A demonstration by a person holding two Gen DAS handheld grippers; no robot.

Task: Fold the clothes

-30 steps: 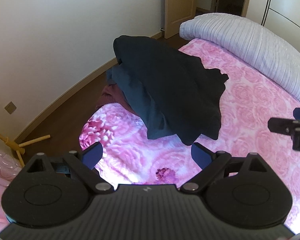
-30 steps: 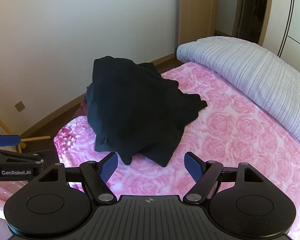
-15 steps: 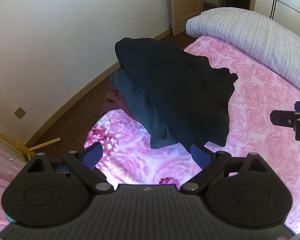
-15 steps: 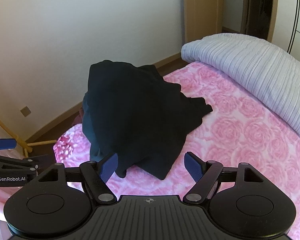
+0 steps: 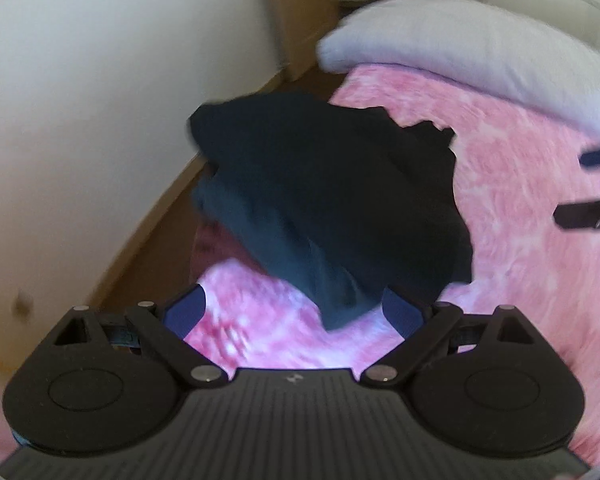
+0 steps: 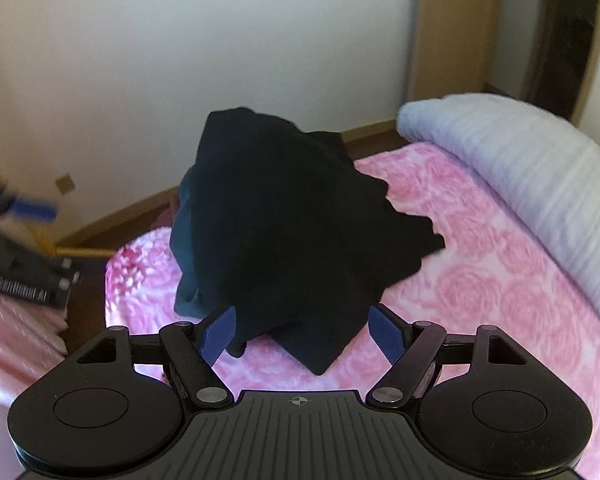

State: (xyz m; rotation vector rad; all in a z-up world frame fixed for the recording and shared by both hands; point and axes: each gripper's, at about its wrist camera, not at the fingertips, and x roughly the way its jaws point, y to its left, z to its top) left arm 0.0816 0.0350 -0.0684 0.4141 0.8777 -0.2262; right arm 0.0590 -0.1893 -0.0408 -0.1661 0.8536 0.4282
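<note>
- Both grippers, left (image 5: 294, 312) & right (image 6: 302, 330), are spread wide w/ nothing held.
- Dark clothes pile (image 6: 284, 232) sits heaped at the pink bedspread's (image 6: 480, 280) corner; black garment (image 5: 340, 184) over teal one (image 5: 284, 252).
- You may pinch both layers, or drag the heap off the edge.
</note>
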